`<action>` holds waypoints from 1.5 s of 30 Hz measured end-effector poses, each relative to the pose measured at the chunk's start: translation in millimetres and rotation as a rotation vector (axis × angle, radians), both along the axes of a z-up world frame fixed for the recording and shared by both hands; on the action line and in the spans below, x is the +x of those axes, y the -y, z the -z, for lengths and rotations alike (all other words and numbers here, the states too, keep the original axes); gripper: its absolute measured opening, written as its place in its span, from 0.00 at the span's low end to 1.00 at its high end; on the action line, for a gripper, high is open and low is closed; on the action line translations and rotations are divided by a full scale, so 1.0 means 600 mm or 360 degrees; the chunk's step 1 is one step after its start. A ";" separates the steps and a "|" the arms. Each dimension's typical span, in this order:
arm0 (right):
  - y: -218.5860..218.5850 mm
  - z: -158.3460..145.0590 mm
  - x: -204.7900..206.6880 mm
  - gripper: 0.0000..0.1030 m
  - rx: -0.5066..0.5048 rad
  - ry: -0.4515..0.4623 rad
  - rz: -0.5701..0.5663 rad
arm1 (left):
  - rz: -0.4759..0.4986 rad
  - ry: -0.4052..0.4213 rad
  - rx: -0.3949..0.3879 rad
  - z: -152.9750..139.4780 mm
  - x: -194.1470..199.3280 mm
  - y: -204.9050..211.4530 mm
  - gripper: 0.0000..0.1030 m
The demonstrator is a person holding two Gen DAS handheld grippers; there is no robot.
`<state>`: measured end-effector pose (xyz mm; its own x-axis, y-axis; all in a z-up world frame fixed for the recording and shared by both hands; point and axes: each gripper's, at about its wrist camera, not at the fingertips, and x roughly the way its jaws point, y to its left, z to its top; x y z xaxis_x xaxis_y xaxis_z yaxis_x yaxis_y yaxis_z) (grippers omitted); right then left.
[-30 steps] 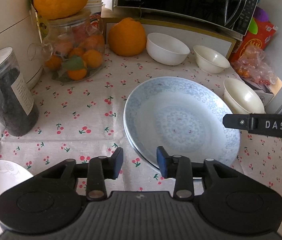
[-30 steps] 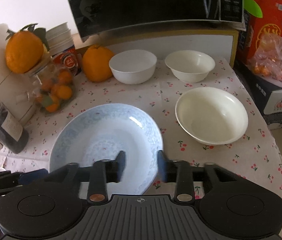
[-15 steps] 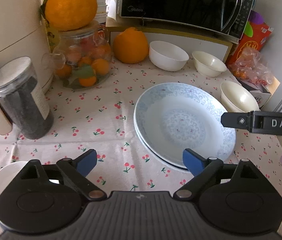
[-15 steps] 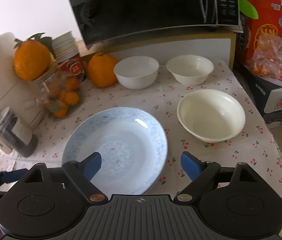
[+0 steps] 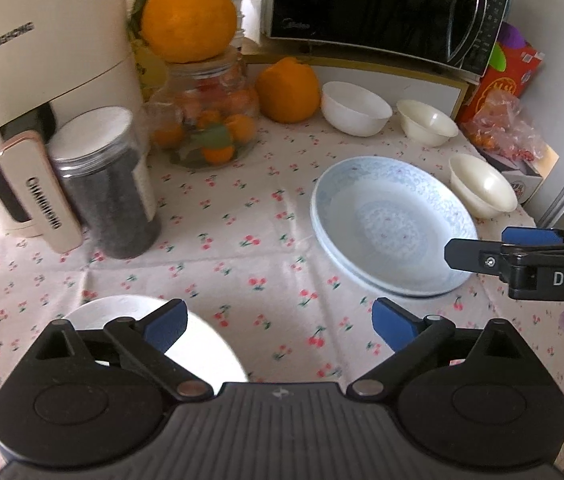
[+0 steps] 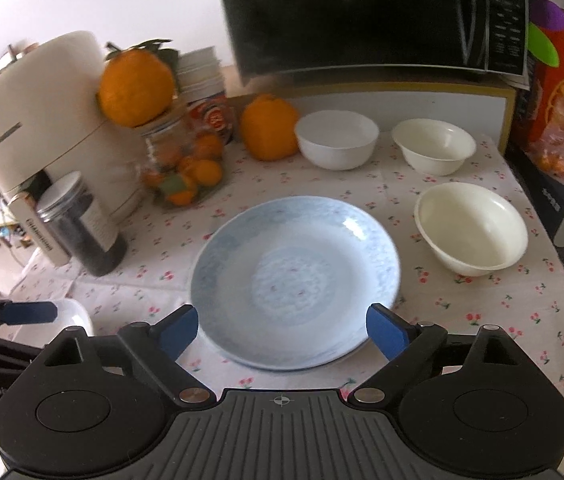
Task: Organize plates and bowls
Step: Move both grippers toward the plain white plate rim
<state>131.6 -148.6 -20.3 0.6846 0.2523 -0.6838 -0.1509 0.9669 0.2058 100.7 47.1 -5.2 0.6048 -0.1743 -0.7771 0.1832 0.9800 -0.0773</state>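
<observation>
A stack of two pale blue patterned plates (image 5: pixel 391 224) (image 6: pixel 295 276) lies on the cherry-print tablecloth. Three bowls stand behind and right of it: a white one (image 6: pixel 335 144), a cream one (image 6: pixel 433 146) and a larger cream one (image 6: pixel 471 228). A white plate (image 5: pixel 202 352) lies at the near left, partly under my left gripper (image 5: pixel 280 322), which is open and empty. My right gripper (image 6: pixel 282 328) is open and empty just in front of the blue plates; it also shows in the left wrist view (image 5: pixel 521 256).
A microwave (image 5: pixel 385 8) sits on a shelf at the back. An air fryer (image 5: pixel 30 92), a dark jar (image 5: pixel 106 184), a glass jar of oranges (image 5: pixel 206 120) and a big orange (image 5: pixel 287 90) crowd the left and back. Snack boxes (image 6: pixel 561 92) stand at the right edge.
Both grippers opened and pulled back from the blue plates, which stay on the table. The left gripper drew back to the left, over the white plate.
</observation>
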 end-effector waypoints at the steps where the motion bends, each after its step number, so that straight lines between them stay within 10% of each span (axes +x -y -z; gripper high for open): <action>1: -0.005 -0.001 -0.003 0.90 0.0007 -0.0002 -0.0012 | -0.0003 -0.0002 0.0007 -0.001 -0.003 -0.007 0.96; 29: -0.174 0.051 -0.056 0.91 0.0221 -0.0154 -0.0242 | -0.0113 -0.0108 0.0152 0.041 -0.039 -0.203 0.95; 45: -0.253 0.089 -0.085 0.91 0.0214 -0.0144 -0.0384 | -0.0149 -0.0279 -0.0107 0.064 -0.041 -0.274 0.46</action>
<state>80.3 3.2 -73.8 0.5314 0.4930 -0.6889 -0.3487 0.8684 0.3525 76.2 211.6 -43.4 0.4770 -0.1788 -0.8605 0.0697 0.9837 -0.1658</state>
